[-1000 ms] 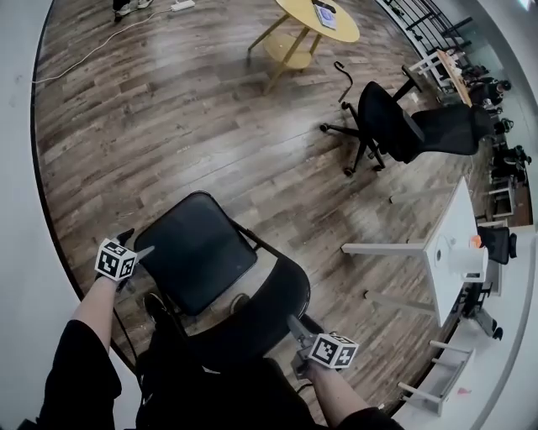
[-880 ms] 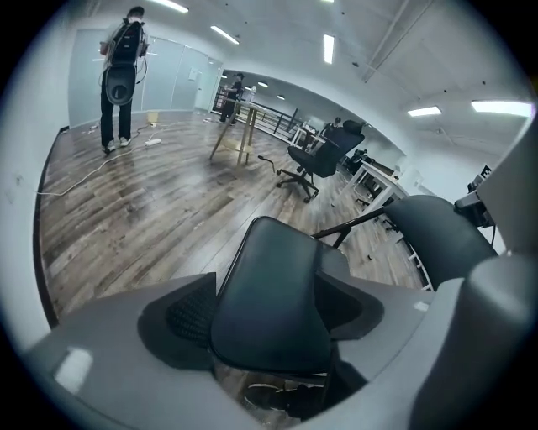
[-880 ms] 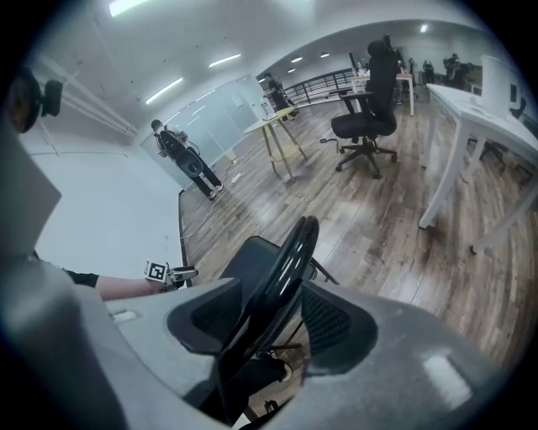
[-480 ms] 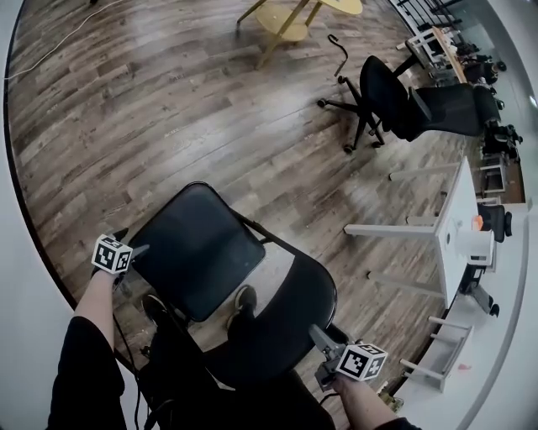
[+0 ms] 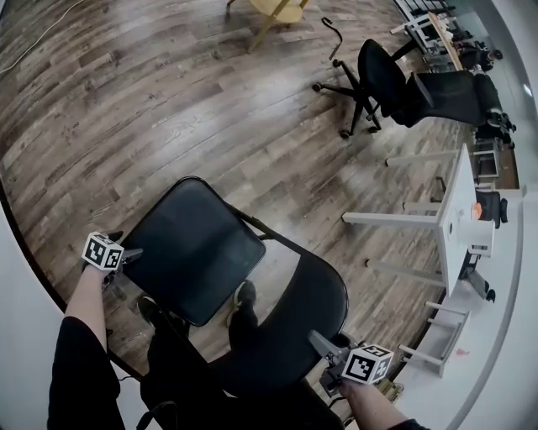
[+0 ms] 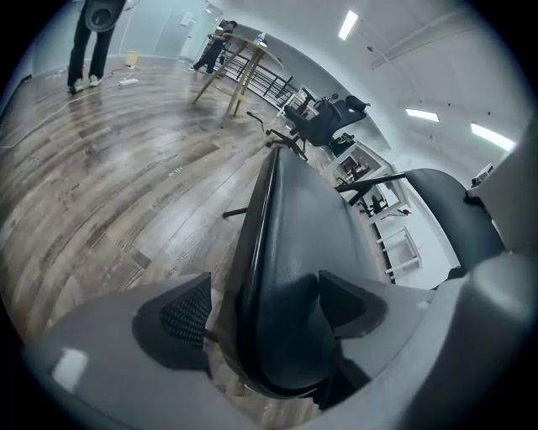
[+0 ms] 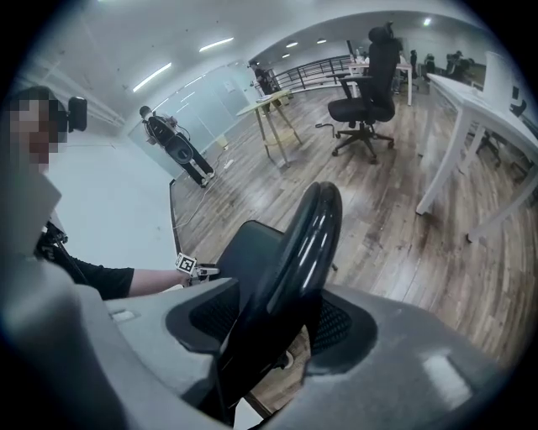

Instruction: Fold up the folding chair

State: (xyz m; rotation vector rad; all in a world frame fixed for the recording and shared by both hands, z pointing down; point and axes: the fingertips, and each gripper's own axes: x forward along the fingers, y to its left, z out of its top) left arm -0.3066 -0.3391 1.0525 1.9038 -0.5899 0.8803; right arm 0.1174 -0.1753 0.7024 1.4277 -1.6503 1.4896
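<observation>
The black folding chair stands unfolded right below me, its seat (image 5: 193,248) on the left and its backrest (image 5: 294,323) at the lower right. My left gripper (image 5: 130,253) is at the seat's left edge. In the left gripper view the seat edge (image 6: 277,252) lies between the opening jaws of that gripper (image 6: 269,306), with a gap beside the left pad (image 6: 181,315). My right gripper (image 5: 317,342) is at the backrest's right side. In the right gripper view that gripper (image 7: 273,323) is shut on the backrest (image 7: 307,243).
A black office chair (image 5: 395,80) and a white desk (image 5: 454,222) stand to the right on the wood floor. Yellow table legs (image 5: 269,13) show at the top. My shoes (image 5: 244,296) are under the chair. Another person (image 7: 172,147) stands far off.
My left gripper has sunk down to the seat's left edge. My right gripper has shifted a little toward the lower right along with the backrest.
</observation>
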